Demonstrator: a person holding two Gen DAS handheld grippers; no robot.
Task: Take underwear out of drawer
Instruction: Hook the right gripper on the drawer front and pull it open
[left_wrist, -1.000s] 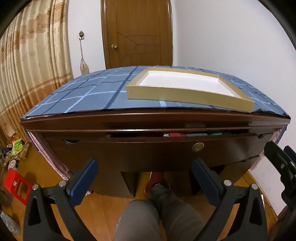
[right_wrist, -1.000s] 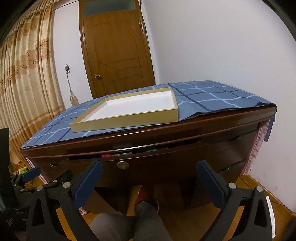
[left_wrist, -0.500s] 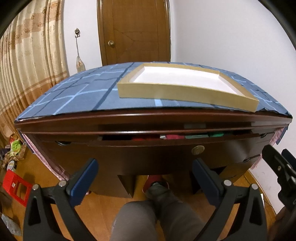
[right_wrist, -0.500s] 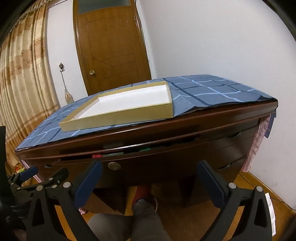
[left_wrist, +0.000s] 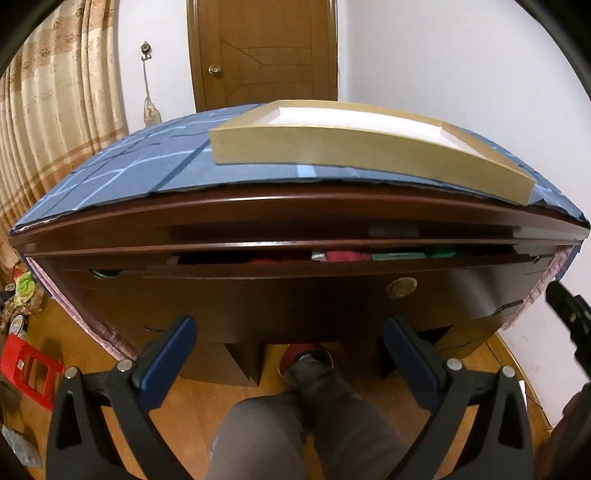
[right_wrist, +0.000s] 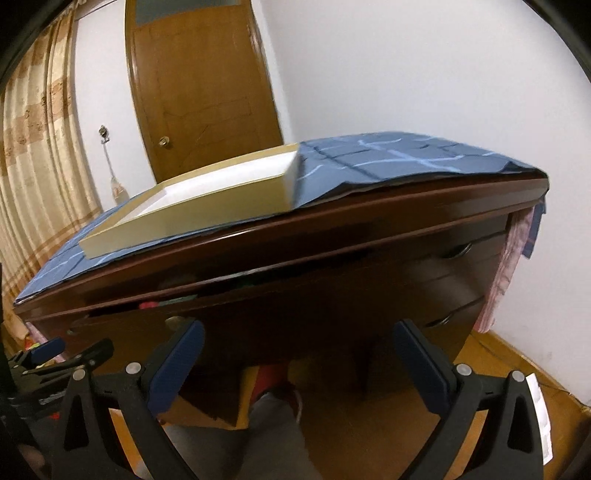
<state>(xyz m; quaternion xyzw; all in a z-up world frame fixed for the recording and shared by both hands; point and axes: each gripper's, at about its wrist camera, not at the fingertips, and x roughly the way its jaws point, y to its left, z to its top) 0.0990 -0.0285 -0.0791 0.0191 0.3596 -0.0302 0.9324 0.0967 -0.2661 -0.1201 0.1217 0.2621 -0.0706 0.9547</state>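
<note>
— What's different from a second ago?
— Both grippers, left (left_wrist: 288, 332) and right (right_wrist: 297, 338), have come closer to the drawer (left_wrist: 295, 291).
— And lower?
— Yes; the tray (left_wrist: 354, 155) now looks flatter.

Home bedroom: wooden dresser (left_wrist: 295, 295), curtains (left_wrist: 55, 122), panelled door (left_wrist: 262, 51).

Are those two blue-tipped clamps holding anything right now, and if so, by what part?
Nothing is held. The left gripper and right gripper both stand open and empty, short of the dark wooden drawer, which is slightly ajar.
</note>
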